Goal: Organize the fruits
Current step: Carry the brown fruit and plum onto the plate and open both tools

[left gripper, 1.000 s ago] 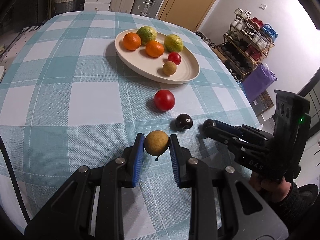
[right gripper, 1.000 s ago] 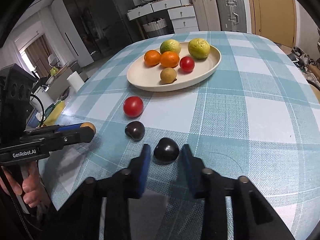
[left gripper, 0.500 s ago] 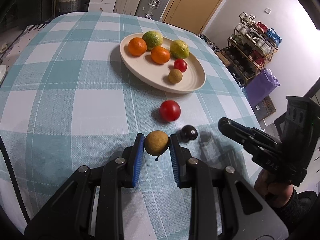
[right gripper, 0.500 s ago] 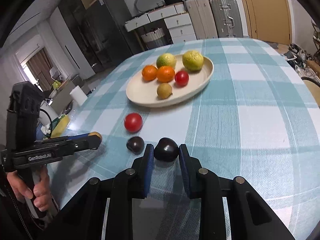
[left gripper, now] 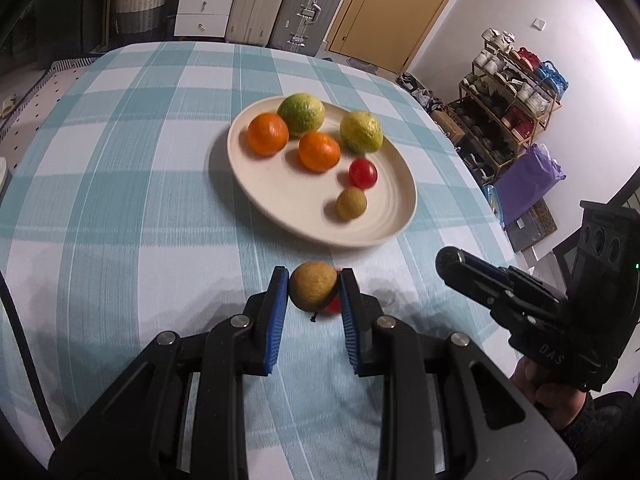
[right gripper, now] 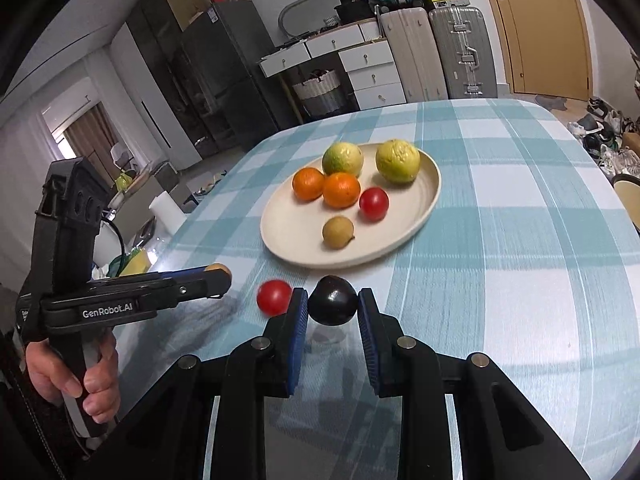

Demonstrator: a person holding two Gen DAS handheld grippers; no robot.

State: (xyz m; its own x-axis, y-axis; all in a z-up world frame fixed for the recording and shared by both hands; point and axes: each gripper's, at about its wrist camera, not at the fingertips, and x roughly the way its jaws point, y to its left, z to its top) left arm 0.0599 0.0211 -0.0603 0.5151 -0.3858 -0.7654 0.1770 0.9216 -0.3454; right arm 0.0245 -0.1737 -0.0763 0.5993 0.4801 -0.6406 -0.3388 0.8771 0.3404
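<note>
My left gripper is shut on a tan round fruit, held above the checked cloth just short of the cream plate. A red tomato on the cloth peeks out behind that fruit. My right gripper is shut on a dark purple fruit, lifted over its own shadow. The plate holds two oranges, two green-yellow citrus, a small tomato and a tan fruit. A red tomato lies left of the right gripper. Each gripper shows in the other's view: left gripper, right gripper.
The table wears a teal and white checked cloth. A hand grips the left tool at the table's near left edge. Drawers, suitcases and a shoe rack stand beyond the table.
Both grippers have risen and moved toward the plate, each carrying its fruit. The loose tomato now sits close under the left gripper's tips, and the second dark fruit has dropped out of sight.
</note>
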